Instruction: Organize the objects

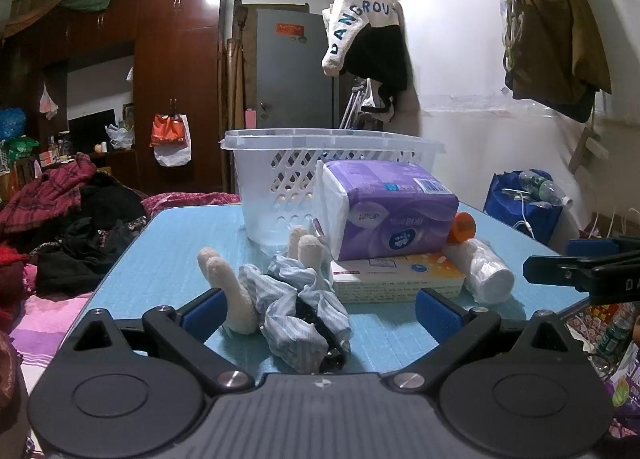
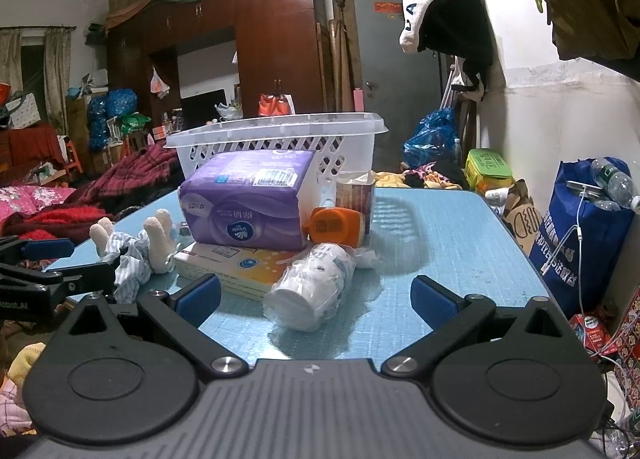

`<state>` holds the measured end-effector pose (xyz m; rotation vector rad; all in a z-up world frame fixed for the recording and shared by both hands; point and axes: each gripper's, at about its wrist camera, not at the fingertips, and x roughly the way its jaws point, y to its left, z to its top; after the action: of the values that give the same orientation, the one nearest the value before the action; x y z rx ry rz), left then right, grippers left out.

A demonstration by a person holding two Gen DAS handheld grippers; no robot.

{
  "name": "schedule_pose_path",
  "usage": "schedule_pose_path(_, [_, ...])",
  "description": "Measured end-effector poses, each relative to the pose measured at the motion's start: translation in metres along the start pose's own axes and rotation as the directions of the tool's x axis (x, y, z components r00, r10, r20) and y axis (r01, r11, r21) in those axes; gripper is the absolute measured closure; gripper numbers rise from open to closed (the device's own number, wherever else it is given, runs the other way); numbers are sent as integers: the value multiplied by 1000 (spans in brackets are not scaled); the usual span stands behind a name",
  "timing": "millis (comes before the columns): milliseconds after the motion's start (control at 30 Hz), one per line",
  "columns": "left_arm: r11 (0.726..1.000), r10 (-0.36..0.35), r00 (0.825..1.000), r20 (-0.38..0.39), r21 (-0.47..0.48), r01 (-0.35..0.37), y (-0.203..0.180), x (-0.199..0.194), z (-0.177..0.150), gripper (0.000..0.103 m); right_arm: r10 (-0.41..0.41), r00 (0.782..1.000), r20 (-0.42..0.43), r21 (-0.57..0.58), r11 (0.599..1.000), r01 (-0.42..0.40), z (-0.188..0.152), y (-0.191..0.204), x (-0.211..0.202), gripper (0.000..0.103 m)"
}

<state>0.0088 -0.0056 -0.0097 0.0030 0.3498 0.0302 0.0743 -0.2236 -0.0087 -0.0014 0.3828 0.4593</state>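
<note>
A white lattice basket (image 1: 304,163) (image 2: 276,143) stands at the far side of the blue table (image 1: 168,259) (image 2: 452,243). In front of it a purple tissue pack (image 1: 392,211) (image 2: 244,203) lies on a flat yellow box (image 1: 400,279) (image 2: 236,267). An orange bottle (image 1: 464,227) (image 2: 336,225) and a wrapped stack of paper cups (image 1: 486,271) (image 2: 312,287) lie beside them. A soft doll in striped cloth (image 1: 296,307) (image 2: 132,255) lies between the open pads of my left gripper (image 1: 320,311). My right gripper (image 2: 316,299) is open around the cup stack's near end.
A small carton (image 2: 354,193) stands behind the orange bottle. A bed with heaped clothes (image 1: 76,219) lies left of the table. A blue bag (image 2: 588,235) with bottles stands right of it. A wardrobe (image 1: 176,71) and a grey door (image 1: 292,71) are behind.
</note>
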Motion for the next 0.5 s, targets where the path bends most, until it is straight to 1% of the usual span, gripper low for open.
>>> schedule_pose_path(500, [1000, -4, 1000, 0, -1, 4, 1, 0, 0, 1, -11, 1000, -3, -5, 1000, 11, 0, 1, 2, 0])
